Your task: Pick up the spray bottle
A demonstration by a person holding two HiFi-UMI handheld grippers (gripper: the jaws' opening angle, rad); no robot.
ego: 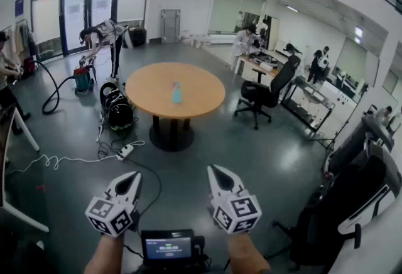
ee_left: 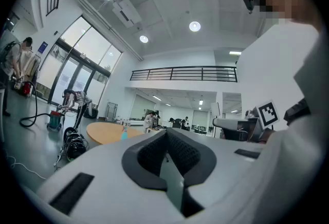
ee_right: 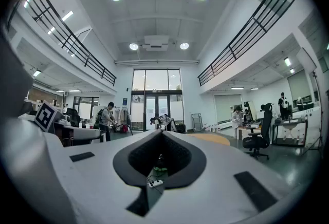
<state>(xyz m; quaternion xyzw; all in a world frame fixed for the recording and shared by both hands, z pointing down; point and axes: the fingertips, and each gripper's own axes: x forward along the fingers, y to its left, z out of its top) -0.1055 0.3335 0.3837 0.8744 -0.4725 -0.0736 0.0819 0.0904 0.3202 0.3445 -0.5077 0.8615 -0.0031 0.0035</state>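
Both sets held level, low in the head view: left tongs (ego: 134,177) fully closed, nothing held; right tongs (ego: 217,172) fully closed, nothing held. Blue spray bottle (ego: 177,93) stands upright near the centre of the round worktop (ego: 147,87), well apart from both

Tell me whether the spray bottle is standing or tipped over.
Upright: the spray bottle stands tall on its base near the middle of the round table.

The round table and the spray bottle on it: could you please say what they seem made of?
Round table: top looks like wood or laminate, smooth and matte, judging by its even tan colour. Spray bottle: probably light blue plastic; too small to be sure.
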